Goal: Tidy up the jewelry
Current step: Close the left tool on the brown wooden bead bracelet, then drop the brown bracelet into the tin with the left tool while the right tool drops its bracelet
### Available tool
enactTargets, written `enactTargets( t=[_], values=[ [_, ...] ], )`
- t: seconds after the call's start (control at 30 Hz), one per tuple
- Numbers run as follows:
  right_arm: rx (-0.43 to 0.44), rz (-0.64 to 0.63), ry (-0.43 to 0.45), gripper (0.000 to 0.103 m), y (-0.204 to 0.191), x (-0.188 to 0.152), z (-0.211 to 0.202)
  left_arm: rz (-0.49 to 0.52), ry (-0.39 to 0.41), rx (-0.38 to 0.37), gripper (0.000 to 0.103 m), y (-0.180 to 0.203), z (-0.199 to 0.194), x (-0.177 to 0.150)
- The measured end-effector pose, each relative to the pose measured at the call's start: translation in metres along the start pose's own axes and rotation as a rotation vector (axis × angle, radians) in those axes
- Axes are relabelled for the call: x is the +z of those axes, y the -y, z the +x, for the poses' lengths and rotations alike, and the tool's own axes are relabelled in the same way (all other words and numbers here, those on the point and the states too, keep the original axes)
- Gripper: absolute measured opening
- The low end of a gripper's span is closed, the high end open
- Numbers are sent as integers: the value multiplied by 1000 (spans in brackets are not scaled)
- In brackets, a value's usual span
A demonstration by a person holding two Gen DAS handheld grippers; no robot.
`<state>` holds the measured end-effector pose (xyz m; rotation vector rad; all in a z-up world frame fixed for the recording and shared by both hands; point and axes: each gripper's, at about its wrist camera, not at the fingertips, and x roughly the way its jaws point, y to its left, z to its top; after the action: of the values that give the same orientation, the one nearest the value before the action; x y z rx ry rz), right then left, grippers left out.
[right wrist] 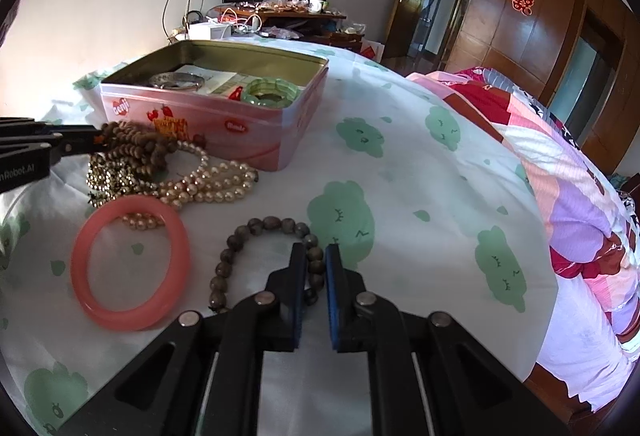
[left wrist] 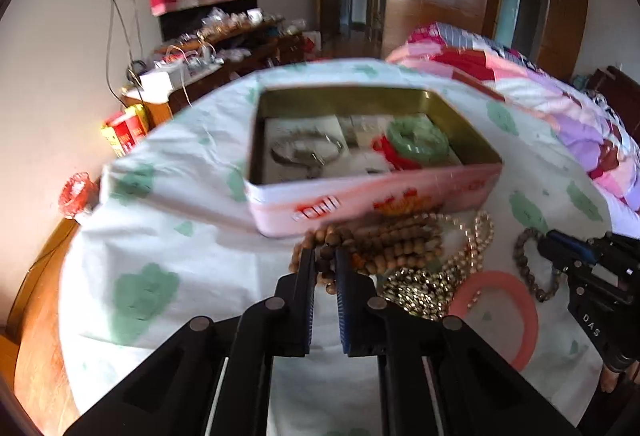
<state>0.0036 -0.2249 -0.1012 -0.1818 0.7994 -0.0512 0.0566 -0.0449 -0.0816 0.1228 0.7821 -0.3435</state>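
Observation:
An open pink tin point(left wrist: 360, 196) point(right wrist: 224, 124) sits on the bed; it holds a silver bangle point(right wrist: 176, 80) and a green bracelet point(right wrist: 272, 94). In front of it lie brown wooden beads point(left wrist: 380, 244) point(right wrist: 136, 144), a gold chain point(left wrist: 424, 288), pearls point(right wrist: 208, 184), a pink bangle point(right wrist: 128, 264) and a dark bead bracelet point(right wrist: 260, 236). My left gripper point(left wrist: 325, 256) is shut on the wooden beads. My right gripper point(right wrist: 316, 256) is shut on the dark bead bracelet's near right side.
The bed sheet point(right wrist: 400, 176) is white with green patches. A folded patchwork quilt point(right wrist: 560, 176) lies to the right. A cluttered wooden desk point(right wrist: 280, 16) stands behind the bed, and wooden wardrobes point(right wrist: 540, 16) at the back right.

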Motion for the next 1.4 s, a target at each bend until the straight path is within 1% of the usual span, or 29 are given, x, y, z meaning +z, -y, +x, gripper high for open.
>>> enactTargets(
  t=[0.07, 0.1, 0.37, 0.67, 0.83, 1.03, 1.4],
  values=[
    [7, 9, 8, 11, 2, 1, -1, 3, 41, 28, 6, -4, -13, 4],
    [10, 14, 11, 11, 2, 1, -1, 0, 52, 28, 6, -6, -17, 5],
    [32, 28, 45, 11, 4, 4, -9, -15, 89, 26, 6, -16, -36, 8],
    [24, 22, 106, 11, 5, 17, -27, -9, 151, 44, 6, -15, -58, 20],
    [18, 18, 132, 11, 6, 24, -34, 1, 167, 53, 6, -12, -64, 25],
    [13, 22, 171, 11, 13, 40, -41, 13, 178, 57, 6, -12, -66, 35],
    [23, -8, 232, 11, 12, 77, -44, 57, 208, 70, 6, -7, -65, 65]
  ],
)
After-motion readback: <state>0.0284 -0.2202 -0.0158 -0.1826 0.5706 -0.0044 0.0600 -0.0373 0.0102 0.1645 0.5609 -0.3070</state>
